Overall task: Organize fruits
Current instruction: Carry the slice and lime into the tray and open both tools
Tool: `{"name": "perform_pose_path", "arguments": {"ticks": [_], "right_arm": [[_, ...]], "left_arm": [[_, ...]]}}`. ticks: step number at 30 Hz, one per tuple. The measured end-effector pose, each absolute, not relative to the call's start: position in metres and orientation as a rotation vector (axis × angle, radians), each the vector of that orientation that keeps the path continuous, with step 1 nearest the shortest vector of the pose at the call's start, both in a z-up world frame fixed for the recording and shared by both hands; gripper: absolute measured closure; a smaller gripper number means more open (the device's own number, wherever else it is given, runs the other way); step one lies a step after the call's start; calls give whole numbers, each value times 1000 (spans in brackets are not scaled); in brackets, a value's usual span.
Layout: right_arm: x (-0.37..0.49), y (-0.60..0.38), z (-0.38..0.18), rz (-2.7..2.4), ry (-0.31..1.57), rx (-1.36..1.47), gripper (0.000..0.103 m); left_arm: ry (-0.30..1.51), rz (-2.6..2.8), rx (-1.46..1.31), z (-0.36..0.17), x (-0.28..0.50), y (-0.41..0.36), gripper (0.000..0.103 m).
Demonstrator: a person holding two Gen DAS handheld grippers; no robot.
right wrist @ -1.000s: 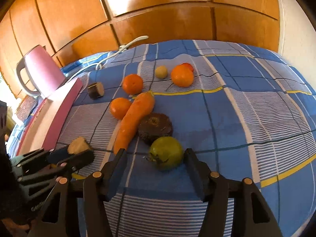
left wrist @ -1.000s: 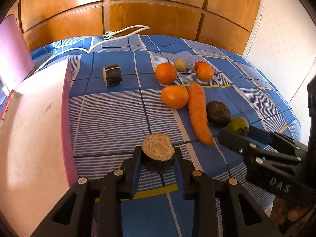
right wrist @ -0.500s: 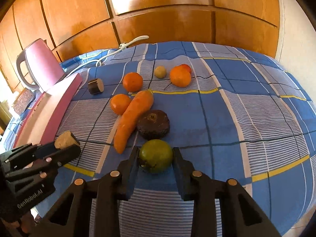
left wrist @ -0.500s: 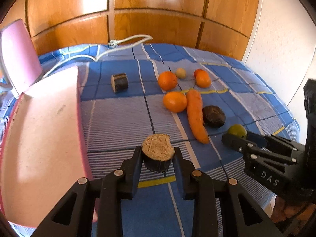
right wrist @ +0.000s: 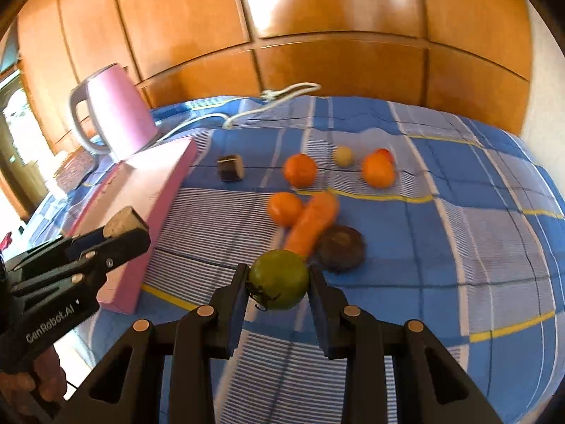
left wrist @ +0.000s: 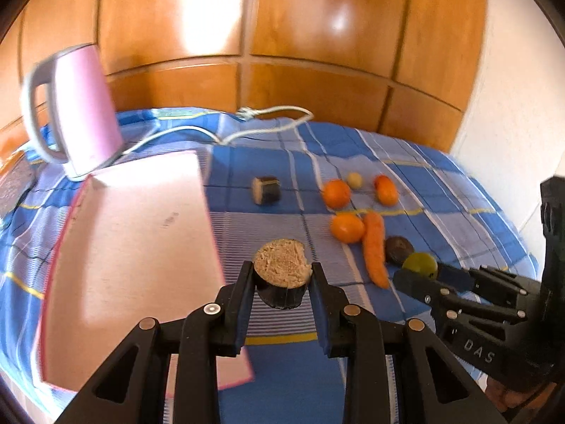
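My left gripper (left wrist: 282,275) is shut on a dark-skinned eggplant slice (left wrist: 282,270) with a tan cut face, held above the cloth beside the pink tray (left wrist: 130,247). My right gripper (right wrist: 277,282) is shut on a green tomato (right wrist: 279,279), lifted off the cloth. On the blue checked cloth lie a carrot (right wrist: 314,221), a dark round piece (right wrist: 340,247), three oranges (right wrist: 300,169), a small yellow fruit (right wrist: 342,155) and a second eggplant slice (right wrist: 231,168). The left gripper with its slice also shows in the right wrist view (right wrist: 123,228).
A pink kettle (left wrist: 76,106) stands behind the pink tray at the far left, with a white cable (left wrist: 261,125) trailing across the cloth. A wooden panelled wall (left wrist: 282,53) runs behind. A white wall (left wrist: 522,123) is at the right.
Both grippers have risen and pulled back with their loads. The green tomato, gripped on the cloth half a second ago, is now lifted. The kettle has come into the left view.
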State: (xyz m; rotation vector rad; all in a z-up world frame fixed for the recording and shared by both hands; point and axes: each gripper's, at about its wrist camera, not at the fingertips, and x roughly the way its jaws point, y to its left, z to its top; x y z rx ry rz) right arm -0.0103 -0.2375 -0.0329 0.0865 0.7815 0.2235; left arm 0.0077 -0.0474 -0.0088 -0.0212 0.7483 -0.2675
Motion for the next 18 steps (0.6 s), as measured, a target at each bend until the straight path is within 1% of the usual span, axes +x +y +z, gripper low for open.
{"name": "perform_pose_path", "arguments": {"ticks": [5, 18], "right_arm": [[-3, -209, -28, 313, 796, 41, 70], [11, -119, -21, 545, 821, -65, 70]], "left_arm": [[735, -183, -66, -4, 10, -15, 72], [740, 100, -156, -13, 12, 79, 72]]}}
